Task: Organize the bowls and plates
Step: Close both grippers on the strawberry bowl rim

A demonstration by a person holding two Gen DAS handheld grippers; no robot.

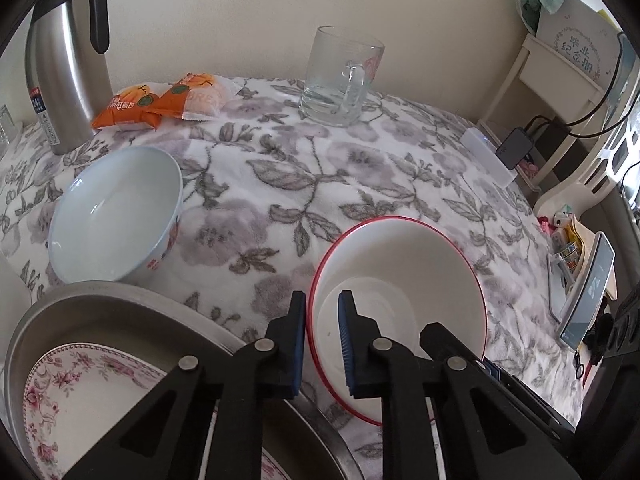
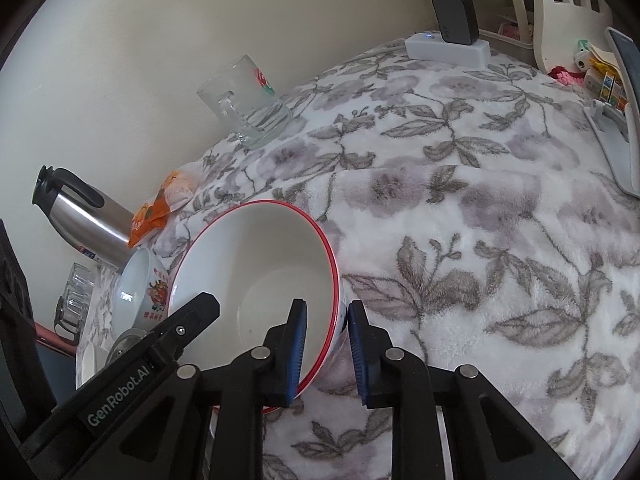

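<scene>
- Left tool (image 1: 322, 308) clamps the near-left rim of the red-rimmed bowl (image 1: 404, 264).
- Right tool (image 2: 326, 320) clamps that bowl's opposite rim.
- The bowl sits on the flowered tabletop (image 1: 280, 160), beside the blue bowl (image 1: 116, 212).

Two wrist fisheye views, both looking steeply down over one red-rimmed bowl.

The left wrist camera looks from close above and left of the red-rimmed bowl (image 1: 400, 292), past its own jaws, across the flowered cloth (image 1: 288, 184) toward the wall, with a steel tray (image 1: 100, 308) near its lower left. The right wrist camera sits close on the bowl's (image 2: 256, 280) opposite side, facing the same wall at a slant. Both views share the bowl, the glass mug (image 1: 340, 80) (image 2: 244, 104), the steel flask (image 1: 66, 60) (image 2: 84, 216), the orange packets (image 1: 160, 100) (image 2: 160, 208) and the pale blue bowl (image 1: 116, 216) (image 2: 138, 288).
</scene>
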